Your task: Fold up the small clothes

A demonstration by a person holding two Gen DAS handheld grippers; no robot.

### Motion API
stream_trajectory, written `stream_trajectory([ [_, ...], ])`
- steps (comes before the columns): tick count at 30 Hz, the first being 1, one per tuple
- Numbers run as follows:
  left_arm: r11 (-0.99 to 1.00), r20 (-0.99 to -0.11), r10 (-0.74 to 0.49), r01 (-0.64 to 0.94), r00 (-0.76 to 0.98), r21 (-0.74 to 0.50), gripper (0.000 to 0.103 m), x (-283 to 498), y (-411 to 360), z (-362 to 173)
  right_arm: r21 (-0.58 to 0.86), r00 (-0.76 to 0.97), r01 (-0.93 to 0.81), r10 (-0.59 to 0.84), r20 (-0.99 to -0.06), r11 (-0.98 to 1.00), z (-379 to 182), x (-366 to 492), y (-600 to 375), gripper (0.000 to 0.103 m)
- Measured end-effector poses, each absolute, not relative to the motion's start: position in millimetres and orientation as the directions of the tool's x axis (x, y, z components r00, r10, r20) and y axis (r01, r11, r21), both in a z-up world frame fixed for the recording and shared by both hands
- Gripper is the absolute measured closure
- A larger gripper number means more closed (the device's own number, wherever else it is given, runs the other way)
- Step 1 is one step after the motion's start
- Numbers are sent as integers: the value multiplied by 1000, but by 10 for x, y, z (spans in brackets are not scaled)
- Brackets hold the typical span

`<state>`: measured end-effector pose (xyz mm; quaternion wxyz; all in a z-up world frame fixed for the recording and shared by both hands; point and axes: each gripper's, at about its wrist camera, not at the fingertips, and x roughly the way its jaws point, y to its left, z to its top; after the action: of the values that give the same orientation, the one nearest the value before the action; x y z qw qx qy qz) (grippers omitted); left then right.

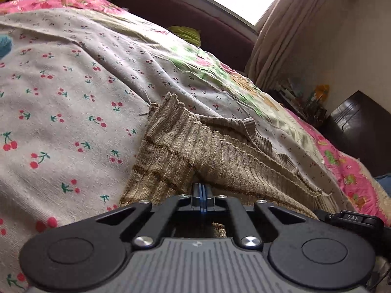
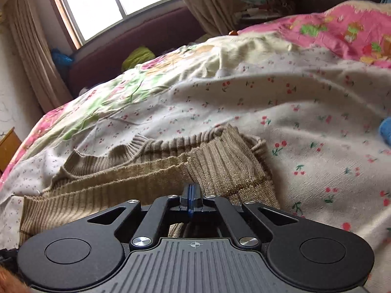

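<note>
A beige ribbed knit sweater (image 1: 220,151) lies rumpled on a cherry-print sheet (image 1: 61,102), with its collar and upper layer folded over. My left gripper (image 1: 202,187) is low at the sweater's near edge. Its jaws are pressed together and the knit bunches into a crease right at the tips. In the right wrist view the same sweater (image 2: 146,178) stretches to the left. My right gripper (image 2: 191,188) is shut on the knit near the sweater's right part, where a fold runs into its tips.
The cherry-print sheet (image 2: 305,122) covers a pink floral bedspread (image 2: 330,29). A blue object (image 2: 386,131) lies on the sheet to the side. Behind the bed are a dark red headboard (image 1: 195,12), curtains and a window. A dark cabinet (image 1: 361,127) stands beside the bed.
</note>
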<state>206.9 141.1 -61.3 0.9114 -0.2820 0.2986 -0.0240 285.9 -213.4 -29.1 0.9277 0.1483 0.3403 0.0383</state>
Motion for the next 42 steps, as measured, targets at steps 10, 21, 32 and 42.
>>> stream_trajectory([
  [10,875,-509,-176,-104,842,-474,80,1762,1271,-346,298,738,-135,297,-606,945,-117,2337,-1470,90],
  [21,861,-609,-189,-169,770,-480,82,1476,1318,-542,334,736,-26,244,-632,942,-229,2046,-1860,101],
  [32,949,-664,-46,-174,747,-262,77,1225,937,-320,405,765,119,177,-620,906,-419,1704,-2581,103],
  [42,967,-706,58,-215,706,-136,74,1071,685,-225,525,730,98,298,-616,846,-437,1749,-2767,93],
])
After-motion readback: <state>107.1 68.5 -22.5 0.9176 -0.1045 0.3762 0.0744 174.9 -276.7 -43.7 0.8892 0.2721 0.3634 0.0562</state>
